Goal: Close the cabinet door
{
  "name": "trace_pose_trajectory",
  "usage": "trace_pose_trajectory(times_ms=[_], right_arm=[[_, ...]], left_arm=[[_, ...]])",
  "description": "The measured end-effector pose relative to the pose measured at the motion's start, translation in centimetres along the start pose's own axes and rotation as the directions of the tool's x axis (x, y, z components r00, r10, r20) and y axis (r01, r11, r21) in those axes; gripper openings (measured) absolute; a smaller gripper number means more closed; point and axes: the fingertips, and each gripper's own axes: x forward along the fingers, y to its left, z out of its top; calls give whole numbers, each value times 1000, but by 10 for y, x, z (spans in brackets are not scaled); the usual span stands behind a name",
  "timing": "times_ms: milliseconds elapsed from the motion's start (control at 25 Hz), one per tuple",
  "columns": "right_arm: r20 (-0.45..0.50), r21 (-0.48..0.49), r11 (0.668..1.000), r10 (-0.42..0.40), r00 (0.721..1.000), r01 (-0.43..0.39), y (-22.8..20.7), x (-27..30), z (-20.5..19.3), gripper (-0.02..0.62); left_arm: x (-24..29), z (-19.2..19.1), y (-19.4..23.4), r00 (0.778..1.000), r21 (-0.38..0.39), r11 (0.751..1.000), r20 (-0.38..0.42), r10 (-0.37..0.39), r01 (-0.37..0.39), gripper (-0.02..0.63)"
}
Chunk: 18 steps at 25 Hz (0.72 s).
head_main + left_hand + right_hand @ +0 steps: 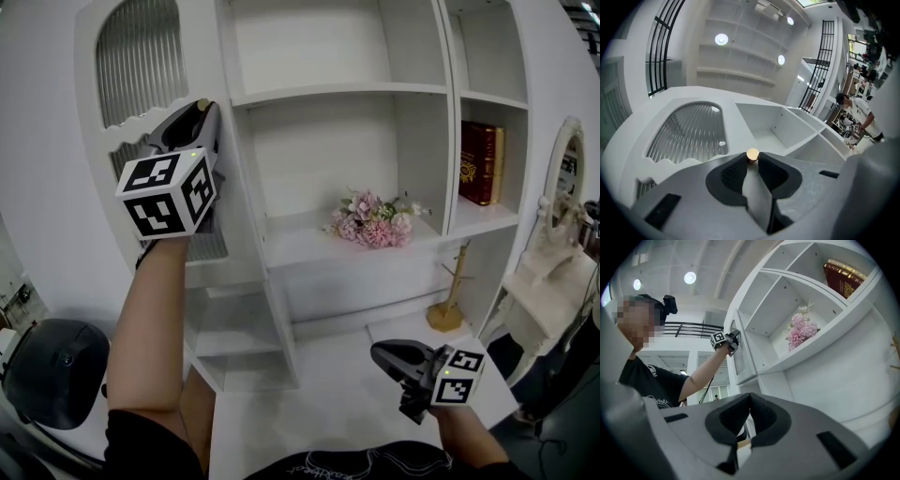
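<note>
Cabinet door [141, 56]: upper left of head view, standing open. Your left gripper [199, 114]: clamped on the door's edge beside the brass knob [753, 154]. Your right gripper [382, 354]: lower right, jaws together, empty.

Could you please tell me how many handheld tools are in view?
2. The left tool grips the gold knob of the cabinet door; the right tool, shut and empty, is held low at the right. None seems hidden.

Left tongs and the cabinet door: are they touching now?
Touching. The left gripper view shows the cabinet door with its white edge clamped between both pads of the left tongs, beside the brass knob.
</note>
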Motion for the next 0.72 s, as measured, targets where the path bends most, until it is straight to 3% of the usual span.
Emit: trace_pose_trajectory(times_ms=[320,720], right_arm=[[-7,28,1000,9,1000,-9,-17,-3,-7,3],[10,11,1000,23,1000,-23,-12,-5,-1,3]], left_arm=[[8,-7,1,999,29,999,26,43,-44,78],[10,-8,1,1000,2,1000,-19,20,-19,77]])
